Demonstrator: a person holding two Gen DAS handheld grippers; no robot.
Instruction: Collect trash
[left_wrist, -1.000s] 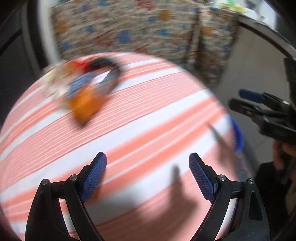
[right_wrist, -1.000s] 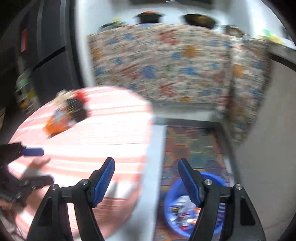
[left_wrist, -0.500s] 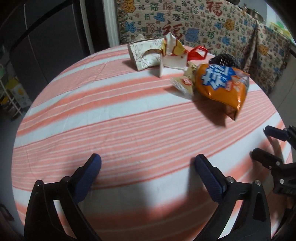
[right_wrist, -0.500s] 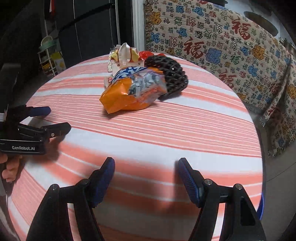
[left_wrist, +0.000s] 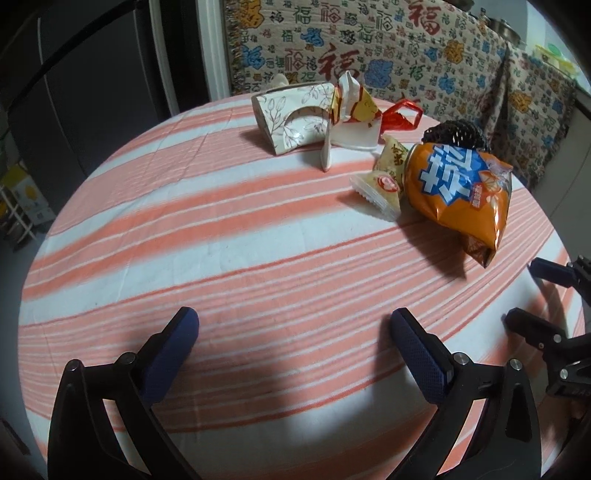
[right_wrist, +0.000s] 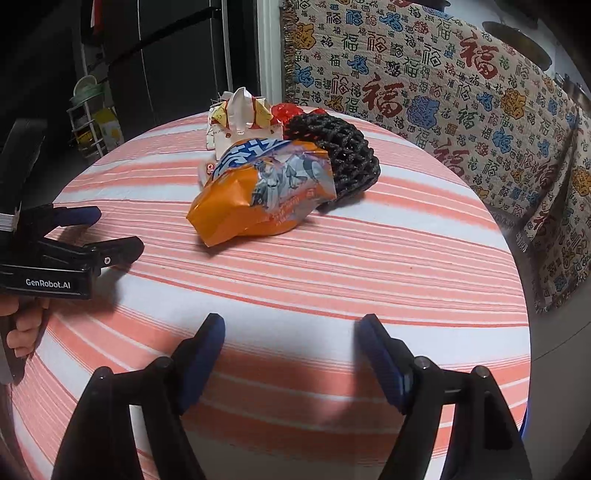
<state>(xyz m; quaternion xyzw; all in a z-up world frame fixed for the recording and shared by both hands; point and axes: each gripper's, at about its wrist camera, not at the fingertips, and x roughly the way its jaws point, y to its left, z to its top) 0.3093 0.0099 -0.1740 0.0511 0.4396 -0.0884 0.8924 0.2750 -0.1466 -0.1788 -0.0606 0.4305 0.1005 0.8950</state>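
Observation:
A heap of trash lies at the far side of a round table with an orange-and-white striped cloth (left_wrist: 229, 236). An orange chip bag (left_wrist: 458, 188) (right_wrist: 258, 192) is nearest. Behind it are a black foam net (left_wrist: 456, 133) (right_wrist: 338, 155), small snack wrappers (left_wrist: 380, 184), a white paper bag (left_wrist: 351, 118) (right_wrist: 243, 118), a red wrapper (left_wrist: 400, 116) and a torn leaf-print tissue box (left_wrist: 291, 114). My left gripper (left_wrist: 293, 332) is open and empty, low over the near table edge; it also shows in the right wrist view (right_wrist: 110, 230). My right gripper (right_wrist: 291, 341) is open and empty; it also shows in the left wrist view (left_wrist: 524, 291).
A patterned cloth with red and blue characters (right_wrist: 424, 85) hangs behind and to the right of the table. Dark cabinets (left_wrist: 92, 74) and a small rack (right_wrist: 90, 118) stand at the left. The table drops off at its round edge on the right.
Both grippers swung from a blurred view of the floor and blue bin towards the table, then crept a little closer to the trash heap. Both stayed open and empty.

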